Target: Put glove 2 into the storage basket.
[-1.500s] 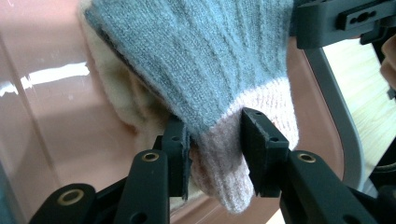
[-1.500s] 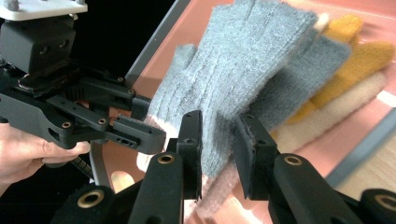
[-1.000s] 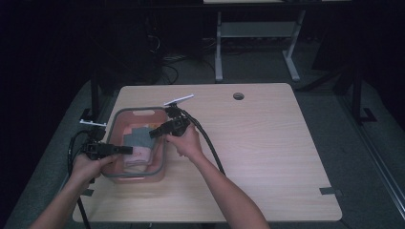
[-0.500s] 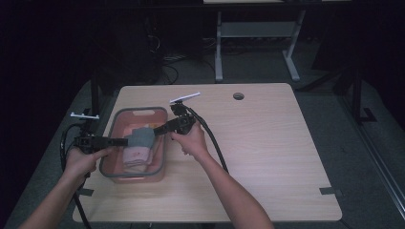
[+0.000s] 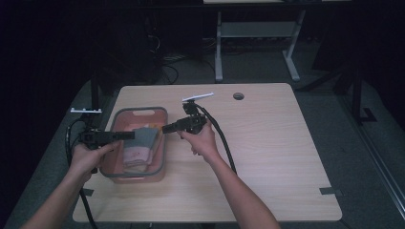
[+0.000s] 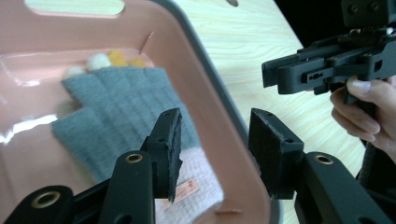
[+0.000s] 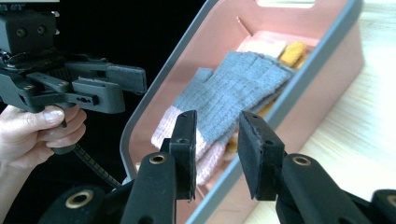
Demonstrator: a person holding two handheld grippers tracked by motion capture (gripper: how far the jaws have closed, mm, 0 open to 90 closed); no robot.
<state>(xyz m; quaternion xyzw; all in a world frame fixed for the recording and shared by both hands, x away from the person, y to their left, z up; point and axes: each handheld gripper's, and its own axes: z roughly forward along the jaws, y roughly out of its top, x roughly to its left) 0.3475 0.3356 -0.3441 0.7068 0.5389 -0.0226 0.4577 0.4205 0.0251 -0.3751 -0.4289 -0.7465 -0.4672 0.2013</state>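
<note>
In the high view, a pink tub with a grey rim (image 5: 164,143) sits on the left part of the light wooden table (image 5: 267,157), and a grey knitted glove (image 5: 144,137) lies inside it on top of other folded pieces. The left gripper (image 5: 128,136) hangs over the tub's left edge, pointing right; the right gripper (image 5: 167,128) hangs over its right rim, pointing left — both clear of the glove. The left gripper view shows the gripper (image 6: 215,140) with its jaws parted and nothing between the pads, the tub's rim behind the gap, and the grey glove (image 6: 116,107) lying flat beyond, its cuff pale pink. They have just been opening. In the right gripper view, the gripper (image 7: 217,149) is likewise released and empty, its jaws just widened, with the glove (image 7: 233,93) in the tub beyond them and the other gripper (image 7: 121,81) farther off at the left.
</note>
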